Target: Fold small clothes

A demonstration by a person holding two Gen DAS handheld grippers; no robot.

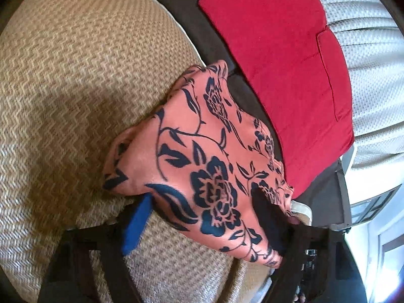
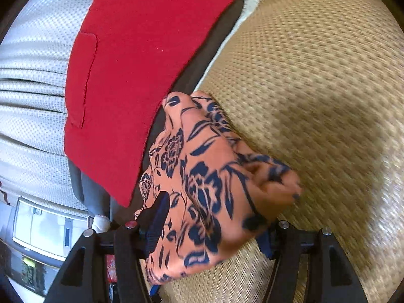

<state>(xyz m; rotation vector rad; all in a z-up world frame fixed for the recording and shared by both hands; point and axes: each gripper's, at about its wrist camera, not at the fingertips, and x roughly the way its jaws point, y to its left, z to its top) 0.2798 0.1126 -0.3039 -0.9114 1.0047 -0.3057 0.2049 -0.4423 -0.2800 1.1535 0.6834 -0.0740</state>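
An orange garment with a dark blue flower print [image 1: 202,161] hangs bunched above the woven beige mat [image 1: 75,88]. My left gripper [image 1: 202,217] is shut on its near edge; one blue pad [image 1: 137,224] shows under the cloth. In the right wrist view the same garment [image 2: 202,184] drapes over my right gripper [image 2: 209,222], which is shut on it; its fingers [image 2: 156,219] are partly covered. A folded red garment [image 1: 277,75] lies flat on the dark surface behind and also shows in the right wrist view [image 2: 131,75].
The beige mat [image 2: 315,101] has a pale border next to a dark brown surface [image 1: 176,7]. A white dotted fabric [image 2: 32,88] lies beyond the red garment. A window or door [image 2: 43,227] shows at the frame edge.
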